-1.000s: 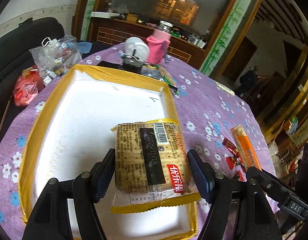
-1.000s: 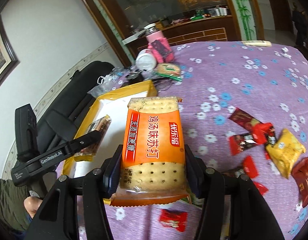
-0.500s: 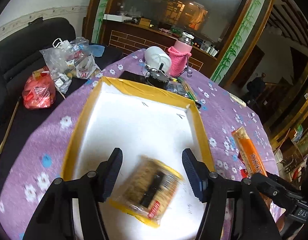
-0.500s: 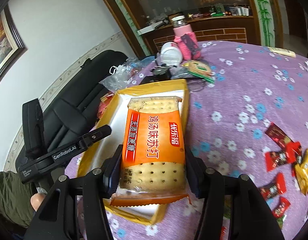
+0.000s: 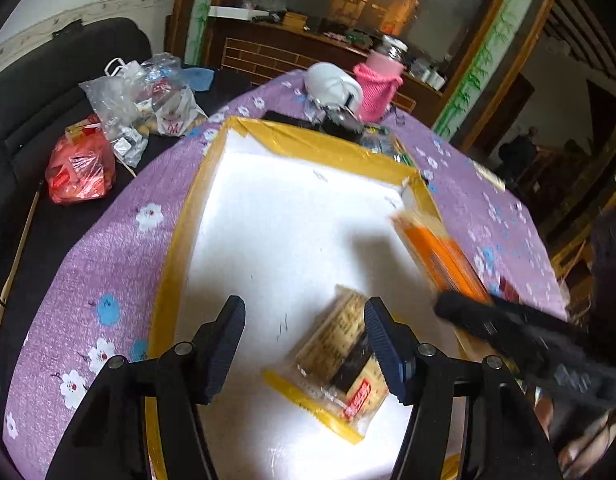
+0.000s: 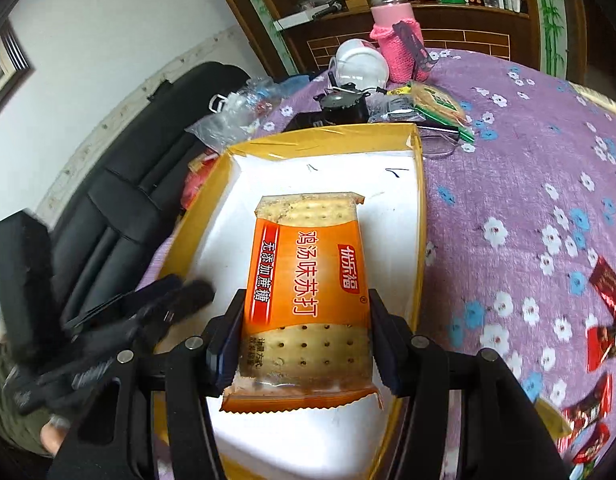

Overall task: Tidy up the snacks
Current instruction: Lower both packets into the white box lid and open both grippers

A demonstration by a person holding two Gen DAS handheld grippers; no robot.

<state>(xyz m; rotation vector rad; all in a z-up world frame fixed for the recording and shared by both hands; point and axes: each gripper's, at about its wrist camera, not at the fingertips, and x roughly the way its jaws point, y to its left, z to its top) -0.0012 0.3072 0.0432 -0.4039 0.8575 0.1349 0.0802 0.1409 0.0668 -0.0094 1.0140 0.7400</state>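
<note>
A white box with a yellow taped rim (image 5: 180, 236) lies on the purple flowered table; it also shows in the right wrist view (image 6: 417, 184). A yellow cracker pack (image 5: 339, 364) lies flat inside it. My left gripper (image 5: 304, 344) is open and empty above the box, the pack below its right finger. My right gripper (image 6: 304, 336) is shut on an orange cracker pack (image 6: 308, 280) and holds it over the box. That orange pack (image 5: 435, 248) and the right gripper show blurred at the box's right rim in the left wrist view.
A pink bottle (image 6: 395, 36), a white cup (image 6: 361, 64), a black device (image 6: 343, 104) and a green snack pack (image 6: 435, 100) stand behind the box. Several small red candy wrappers (image 6: 603, 332) lie on the table to the right. Plastic bags (image 5: 140, 100) lie on the black sofa.
My left gripper has opened and let the yellow pack fall into the box, then pulled back. My right gripper has carried the orange pack leftward from the table to above the box.
</note>
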